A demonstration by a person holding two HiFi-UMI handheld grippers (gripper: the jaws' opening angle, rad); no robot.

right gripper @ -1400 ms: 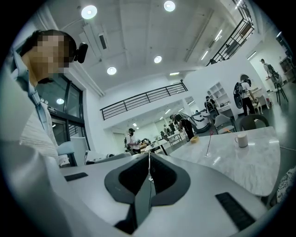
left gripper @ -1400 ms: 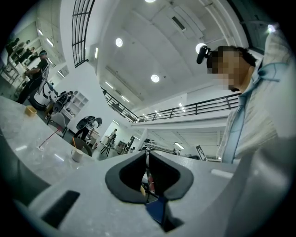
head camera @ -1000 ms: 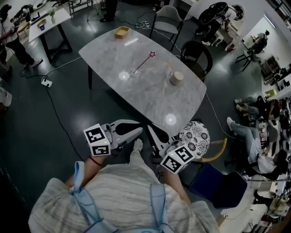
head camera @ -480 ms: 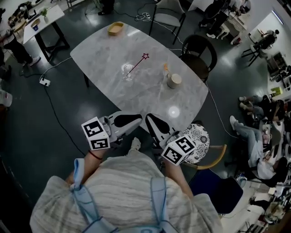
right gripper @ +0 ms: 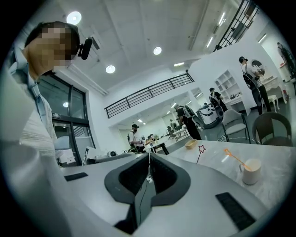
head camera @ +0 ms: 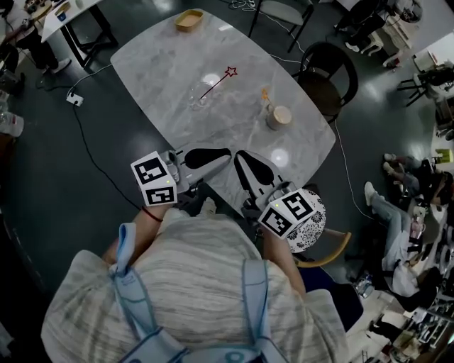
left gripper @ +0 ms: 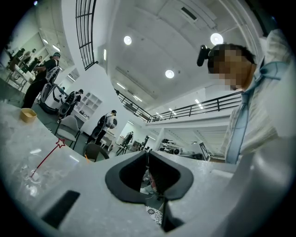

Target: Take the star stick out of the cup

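A thin red star stick (head camera: pixel 216 83) leans in a clear glass cup (head camera: pixel 198 96) near the middle of the marble table (head camera: pixel 156 64). In the left gripper view the star stick (left gripper: pixel 46 157) and the glass cup (left gripper: pixel 29 173) lie far left. The right gripper view shows the star stick (right gripper: pixel 200 154) far ahead. My left gripper (head camera: pixel 228 152) and right gripper (head camera: pixel 240 154) hover side by side at the table's near edge, well short of the cup. Both are shut and empty, as the left gripper (left gripper: pixel 148 154) and right gripper (right gripper: pixel 149 155) show in their own views.
A beige mug (head camera: pixel 279 117) with an orange stick (head camera: pixel 264 95) stands right of the glass. A wooden bowl (head camera: pixel 189 19) sits at the far end. A dark chair (head camera: pixel 332 67) and a patterned-cushion chair (head camera: pixel 311 216) flank the table's right side. People are in the background.
Both grippers have moved forward together from over the floor to the table's near edge. The table and cup now appear closer. Both pairs of jaws stayed shut.
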